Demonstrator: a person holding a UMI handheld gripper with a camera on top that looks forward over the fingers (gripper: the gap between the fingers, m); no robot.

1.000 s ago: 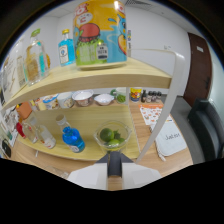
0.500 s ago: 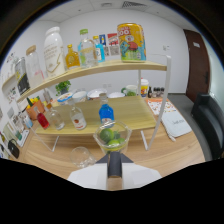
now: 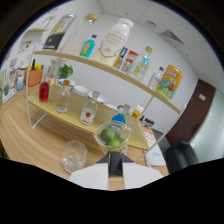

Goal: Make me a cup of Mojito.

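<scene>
Swinging left vs. half a sec ago: shelf scene sliding across, w/ the cup of limes [image 3: 114,138] riding along, fixed just ahead of the tool [image 3: 115,165]. Tilting too — shelf boards now running downhill toward the dark door [image 3: 192,117], where earlier sitting near level. Empty glass [image 3: 74,155] coming up close, now just beside the cup & slightly lower, standing on the wooden surface [image 3: 35,145]. Reading this as carrying limes toward that glass — prob. the Mojito vessel, so lime step likely about to start, not yet done; glass looking empty.

Cup: clear plastic, several green limes/wedges inside, sitting right at the tool tips, apparently lifted off the surface. Tool fingers mostly hidden under the cup & white body; appearing clenched on the cup base, pressing from both sides, though contact itself hard to see.

Beyond the cup: blue-capped bottle [image 3: 118,120] directly behind, small clear bottle w/ red label [image 3: 88,114] further back, red-liquid bottle [image 3: 44,91] & mint-like greens [image 3: 65,70] well apart on the lower shelf. Upper shelf carrying big white jug [image 3: 114,41], teal bottle [image 3: 87,47], yellow can [image 3: 167,81].

Pose: held tilted, rolled so the room leans; pointing forward & a bit down over the surface, toward the shelf unit's front. Next needing levelling out before tipping limes, else risking a spill past the glass rim.
</scene>
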